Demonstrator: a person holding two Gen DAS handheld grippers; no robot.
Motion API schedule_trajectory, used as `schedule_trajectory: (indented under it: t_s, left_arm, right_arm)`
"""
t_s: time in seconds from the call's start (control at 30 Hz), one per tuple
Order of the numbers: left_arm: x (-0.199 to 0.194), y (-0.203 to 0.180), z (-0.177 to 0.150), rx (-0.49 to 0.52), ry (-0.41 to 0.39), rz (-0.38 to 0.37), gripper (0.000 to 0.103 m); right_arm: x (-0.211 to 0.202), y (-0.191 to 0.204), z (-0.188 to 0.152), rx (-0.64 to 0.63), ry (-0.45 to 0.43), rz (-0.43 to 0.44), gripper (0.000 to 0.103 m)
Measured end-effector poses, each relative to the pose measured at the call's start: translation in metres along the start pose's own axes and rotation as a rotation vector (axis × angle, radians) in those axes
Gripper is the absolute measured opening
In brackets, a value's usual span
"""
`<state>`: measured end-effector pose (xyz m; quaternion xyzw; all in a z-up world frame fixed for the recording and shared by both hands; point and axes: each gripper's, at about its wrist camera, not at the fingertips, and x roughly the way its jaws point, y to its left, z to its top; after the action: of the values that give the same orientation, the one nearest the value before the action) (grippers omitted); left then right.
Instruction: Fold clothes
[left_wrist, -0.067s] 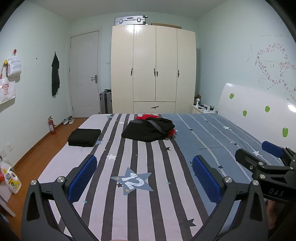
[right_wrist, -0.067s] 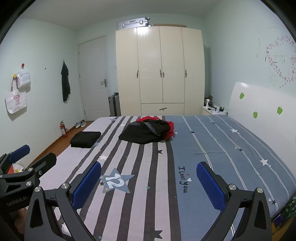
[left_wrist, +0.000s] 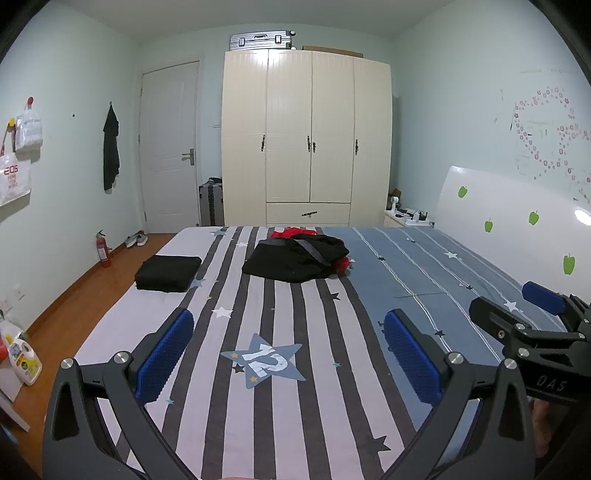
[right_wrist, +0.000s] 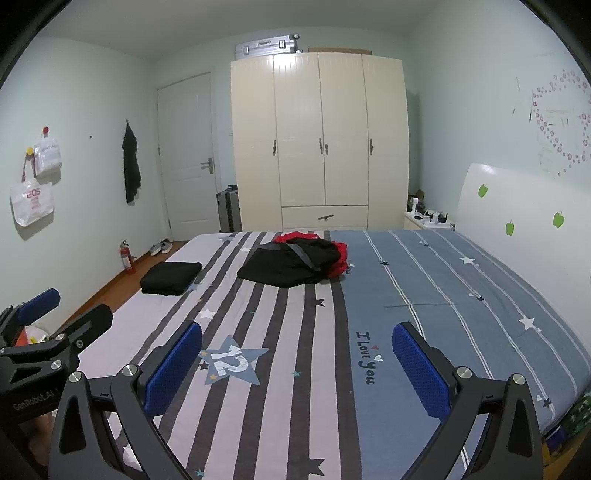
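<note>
Both grippers, left gripper (left_wrist: 288, 350) and right gripper (right_wrist: 297, 363), hung over the bed (left_wrist: 332, 424) with fingers spread wide, empty; the black pile (left_wrist: 295, 258) lay far off.

A loose heap of black clothing (left_wrist: 295, 260) lies crumpled on the bed, far ahead of both open jaws and roughly on their centre line, a grey strap across its top. A red garment (left_wrist: 291, 232) pokes out from behind and beside it, touching. Well left of the heap, a black garment (left_wrist: 168, 273) sits neatly folded flat.
</note>
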<state>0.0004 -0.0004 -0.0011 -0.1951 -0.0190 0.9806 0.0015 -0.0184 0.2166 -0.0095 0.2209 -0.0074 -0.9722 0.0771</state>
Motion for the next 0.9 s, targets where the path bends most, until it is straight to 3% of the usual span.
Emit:
schedule_trajectory:
  t_s: [0.1, 0.33, 0.9]
  left_arm:
    - [0.000, -0.001, -0.002, 0.001, -0.003, 0.003, 0.102]
    - [-0.009, -0.015, -0.007, 0.011, -0.015, 0.014, 0.102]
    - [-0.005, -0.003, -0.002, 0.000, -0.010, 0.009, 0.102]
  right_arm:
    - [0.002, -0.013, 0.000, -0.003, 0.002, -0.001, 0.102]
    - [0.001, 0.010, -0.002, -0.011, -0.007, -0.022, 0.102]
    - [-0.001, -0.002, 0.000, -0.002, -0.009, -0.011, 0.102]
